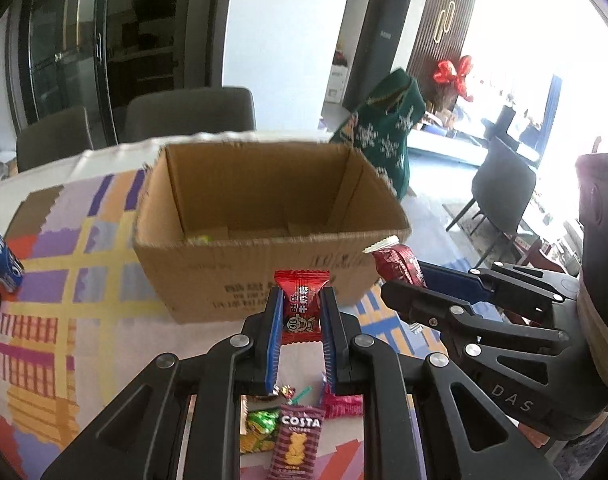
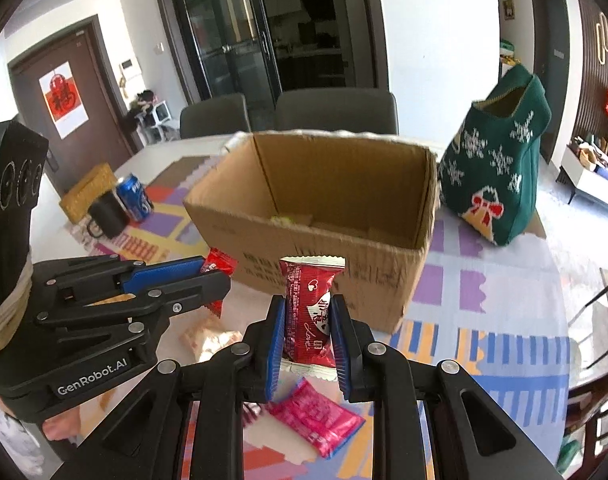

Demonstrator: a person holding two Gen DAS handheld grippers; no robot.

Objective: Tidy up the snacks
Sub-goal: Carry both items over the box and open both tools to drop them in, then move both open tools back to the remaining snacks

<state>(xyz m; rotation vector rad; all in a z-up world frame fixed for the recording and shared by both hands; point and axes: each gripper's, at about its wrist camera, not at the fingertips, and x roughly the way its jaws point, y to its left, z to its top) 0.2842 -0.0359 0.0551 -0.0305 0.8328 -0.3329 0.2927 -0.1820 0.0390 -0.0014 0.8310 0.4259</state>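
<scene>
Carrying step: the left gripper (image 1: 301,312) clamps a red candy (image 1: 301,300); the right gripper (image 2: 307,326) clamps a dark-red packet (image 2: 310,314). Next, I judge, lift both farther, over the cardboard box (image 1: 263,216); release inside.

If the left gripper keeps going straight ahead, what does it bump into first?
Probably the near wall of the cardboard box, right ahead of the left gripper and the red candy it holds. How far is unclear.

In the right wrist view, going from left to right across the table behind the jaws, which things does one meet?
Black mug → blue can → cardboard box → green knitted Christmas bag.
</scene>
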